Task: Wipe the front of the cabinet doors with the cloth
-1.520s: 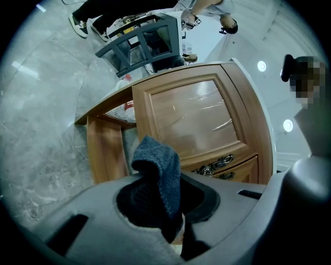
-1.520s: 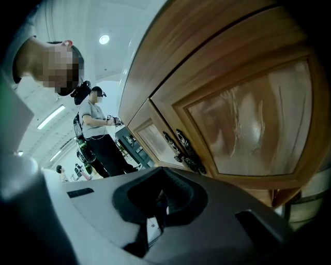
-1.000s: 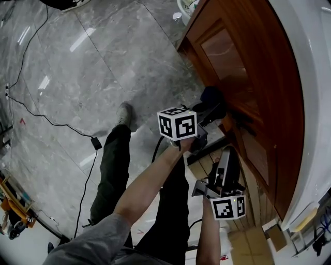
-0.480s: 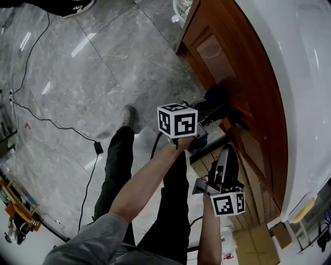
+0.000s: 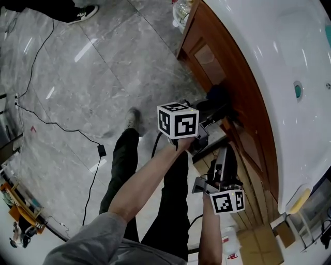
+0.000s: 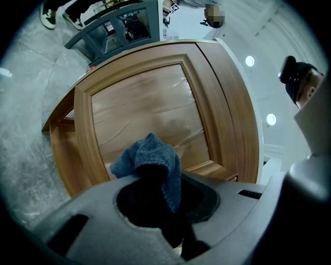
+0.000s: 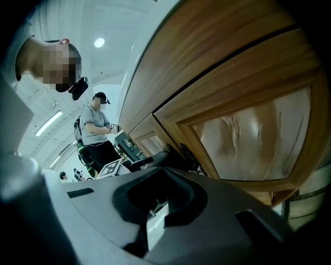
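Wooden cabinet door [image 6: 139,103] behind blue cloth [image 6: 155,155]

Floor: grey, marble-patterned tiles [image 5: 77,77], glossy, with pale streaks of light reflected on them.
Cable: a thin black cable [image 5: 51,124] winds over the tiles from the left edge to a small black power block [image 5: 102,150].
Shoes: the person's grey shoe [image 5: 134,119] is planted mid-floor. A dark shoe with a white sole [image 5: 88,11] stands at the top edge.
Cabinet: the brown wooden cabinet [image 5: 214,62] stands on the tiles along the right side.
Boxes: cardboard boxes [image 5: 253,243] sit at the cabinet's foot, lower right.
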The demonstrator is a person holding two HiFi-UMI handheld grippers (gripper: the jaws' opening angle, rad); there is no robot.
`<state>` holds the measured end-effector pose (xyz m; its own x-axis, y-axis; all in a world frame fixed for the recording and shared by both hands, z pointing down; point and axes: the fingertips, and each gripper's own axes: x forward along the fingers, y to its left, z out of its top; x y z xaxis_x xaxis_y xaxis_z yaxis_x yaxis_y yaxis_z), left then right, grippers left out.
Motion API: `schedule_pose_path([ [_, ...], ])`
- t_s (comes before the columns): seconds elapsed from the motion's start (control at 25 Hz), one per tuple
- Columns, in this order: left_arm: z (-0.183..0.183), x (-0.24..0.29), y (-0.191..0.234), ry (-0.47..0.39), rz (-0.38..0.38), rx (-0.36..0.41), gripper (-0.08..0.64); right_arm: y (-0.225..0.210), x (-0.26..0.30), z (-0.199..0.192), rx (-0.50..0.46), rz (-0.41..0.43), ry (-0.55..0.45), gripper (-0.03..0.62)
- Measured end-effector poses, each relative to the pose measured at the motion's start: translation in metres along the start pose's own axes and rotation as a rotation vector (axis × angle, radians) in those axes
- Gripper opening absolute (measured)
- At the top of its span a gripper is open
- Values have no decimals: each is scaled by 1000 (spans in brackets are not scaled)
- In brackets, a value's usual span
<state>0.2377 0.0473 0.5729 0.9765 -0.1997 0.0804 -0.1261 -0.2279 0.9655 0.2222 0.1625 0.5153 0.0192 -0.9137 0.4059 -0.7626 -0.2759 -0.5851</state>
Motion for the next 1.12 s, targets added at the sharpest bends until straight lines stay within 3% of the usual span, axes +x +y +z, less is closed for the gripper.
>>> schedule_pose_path([
  [0.72, 29, -15, -81, -70, -88, -67, 57, 17, -18, 23, 29, -22, -56, 9],
  [1.12, 43, -29, -129, -90, -190, -28, 57, 20, -23, 22, 52, -22, -77, 9],
])
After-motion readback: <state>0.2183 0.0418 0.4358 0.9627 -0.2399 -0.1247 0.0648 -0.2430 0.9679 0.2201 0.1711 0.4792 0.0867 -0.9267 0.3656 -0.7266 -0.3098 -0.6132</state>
